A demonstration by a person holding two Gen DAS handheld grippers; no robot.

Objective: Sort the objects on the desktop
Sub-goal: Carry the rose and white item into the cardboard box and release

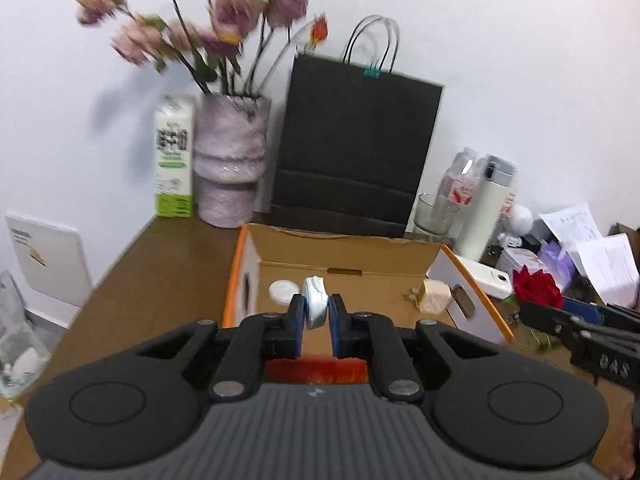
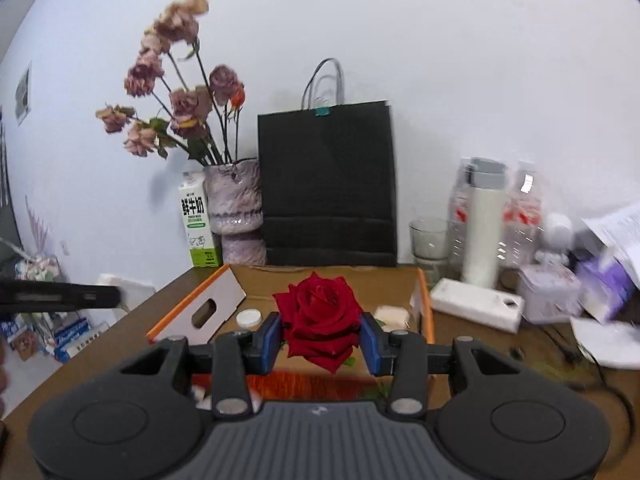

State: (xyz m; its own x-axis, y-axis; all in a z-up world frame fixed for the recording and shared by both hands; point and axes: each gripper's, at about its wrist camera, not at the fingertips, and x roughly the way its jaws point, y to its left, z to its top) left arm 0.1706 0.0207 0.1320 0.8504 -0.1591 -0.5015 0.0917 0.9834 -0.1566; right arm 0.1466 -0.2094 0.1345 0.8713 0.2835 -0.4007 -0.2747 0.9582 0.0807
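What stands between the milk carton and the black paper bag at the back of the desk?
In both views, the mottled purple vase of dried flowers stands between milk carton and black paper bag.

black paper bag (image 2: 327, 184) stood against wall | milk carton (image 2: 198, 225) just beside vase (image 2: 237, 210) of dried flowers (image 2: 176, 96) | on counter (image 1: 160, 276)

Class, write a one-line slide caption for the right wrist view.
Right tool grips a deep red rose bloom above the open brown cardboard box on the wooden desk.
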